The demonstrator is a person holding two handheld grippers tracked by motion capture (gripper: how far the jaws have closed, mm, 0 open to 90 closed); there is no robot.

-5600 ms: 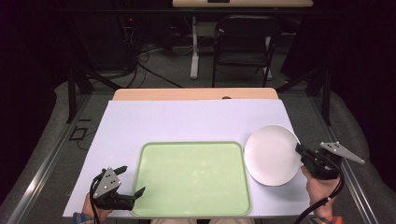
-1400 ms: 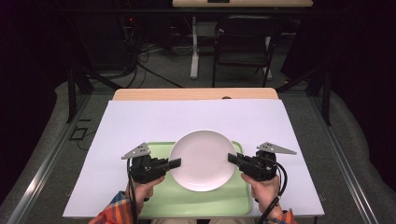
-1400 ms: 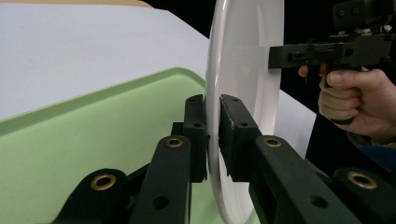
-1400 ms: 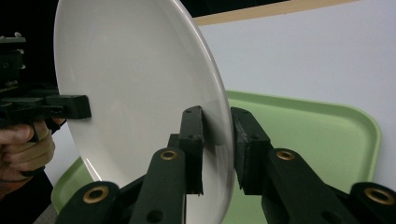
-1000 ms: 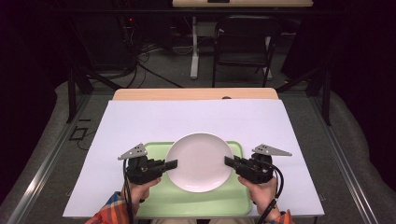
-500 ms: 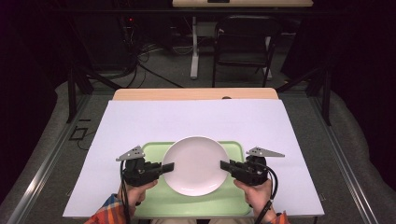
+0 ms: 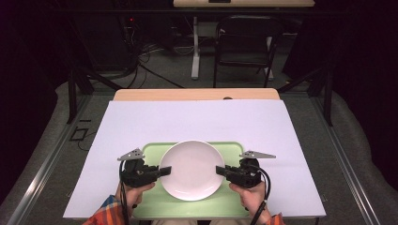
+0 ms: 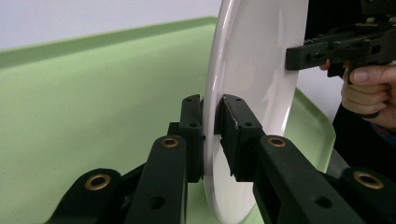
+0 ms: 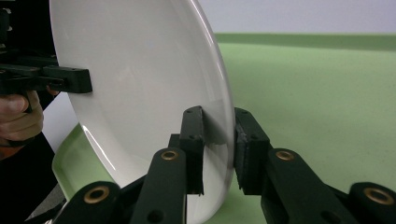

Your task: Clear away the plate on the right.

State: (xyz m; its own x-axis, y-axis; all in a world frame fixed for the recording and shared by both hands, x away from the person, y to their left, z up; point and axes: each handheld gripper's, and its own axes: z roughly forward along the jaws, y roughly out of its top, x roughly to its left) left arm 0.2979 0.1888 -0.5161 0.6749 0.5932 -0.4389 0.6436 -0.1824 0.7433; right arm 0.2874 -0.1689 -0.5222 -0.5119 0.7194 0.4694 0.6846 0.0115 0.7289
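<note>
A white round plate [image 7: 192, 169] hangs flat over the pale green tray [image 7: 155, 208], held by both grippers at opposite edges. My left gripper [image 7: 164, 171] is shut on the plate's left rim, and my right gripper [image 7: 220, 170] is shut on its right rim. In the left gripper view the jaws pinch the plate [image 8: 257, 70] at its rim, the tray [image 8: 93, 102] lies behind, and the right gripper [image 8: 303, 52] holds the far edge. In the right gripper view the plate [image 9: 140, 84] sits between the jaws over the tray [image 9: 317, 102], with the left gripper [image 9: 77, 80] opposite.
A white sheet [image 7: 197, 122] covers the table, with a strip of bare wood [image 7: 197, 94] at the far edge. Beyond the table stand a black chair [image 7: 244, 42] and a desk leg [image 7: 195, 51], with cables on the floor.
The right gripper alone held the plate at the tray's right 5.6 s ago. Both now hold it, and over the last 1.4 s they have brought it slightly toward the person over the tray.
</note>
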